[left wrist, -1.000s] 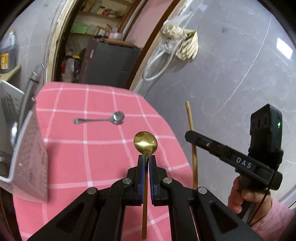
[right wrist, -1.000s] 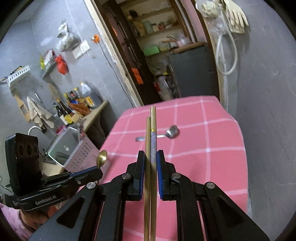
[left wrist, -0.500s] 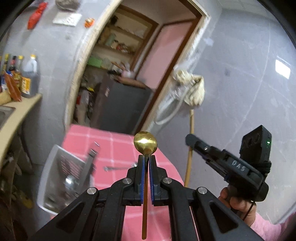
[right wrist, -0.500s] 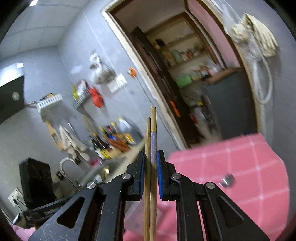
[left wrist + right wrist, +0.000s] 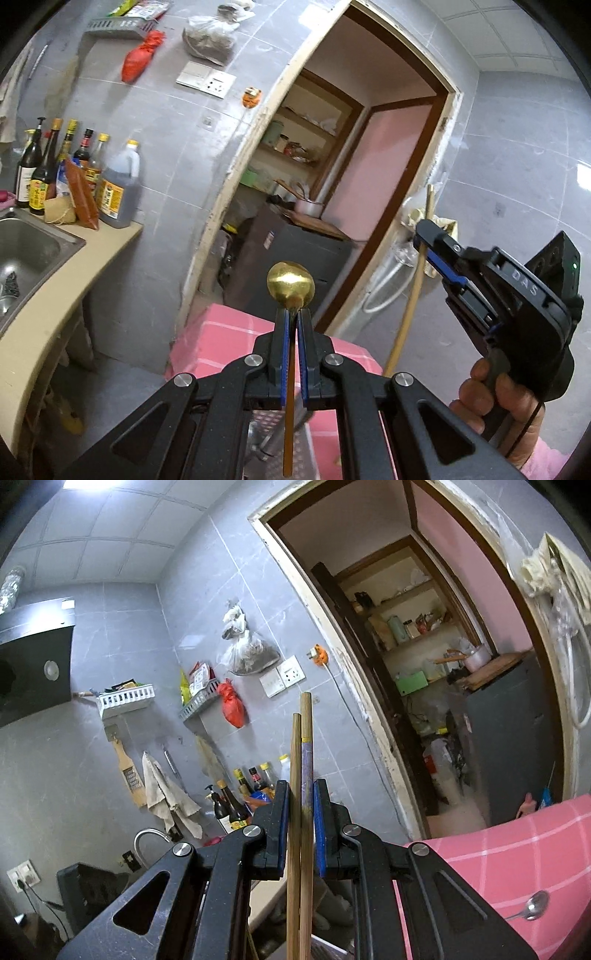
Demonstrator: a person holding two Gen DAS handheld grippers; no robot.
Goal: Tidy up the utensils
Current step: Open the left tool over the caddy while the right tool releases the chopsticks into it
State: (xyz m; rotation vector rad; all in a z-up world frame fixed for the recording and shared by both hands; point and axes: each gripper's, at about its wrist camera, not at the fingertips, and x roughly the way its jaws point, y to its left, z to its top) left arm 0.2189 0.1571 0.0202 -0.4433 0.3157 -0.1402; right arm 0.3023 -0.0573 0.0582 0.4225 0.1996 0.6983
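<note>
The gold spoon [image 5: 291, 285] stands bowl-up, its thin handle pinched between the blue pads of the left hand-held gripper [image 5: 292, 332], which is closed tight on it well above the pink checked worktop [image 5: 218, 332]. The pair of wooden chopsticks [image 5: 301, 775] is likewise clamped upright in the right hand-held gripper [image 5: 300, 808], jaws closed on both sticks side by side, one tip a little higher than the other. A silver spoon [image 5: 532, 906] lies on the cloth near its right edge, untouched. Below the left gripper something perforated and metallic shows, probably the utensil holder [image 5: 295, 443], though the gripper body hides most of it. The risks from here are plain: both items are held by narrow shafts, so a tilt or bump on the holder's rim could make the spoon pivot in the pads or let one chopstick slide free of the other; and with the holder largely out of sight under the tools, a lowering move could miss the opening. Compared with a second ago, both grippers have been raised and pitched upward: then the views looked down on the worktop and the holder at the left, now they look at the wall, doorway and ceiling, with the grasps unchanged.
</note>
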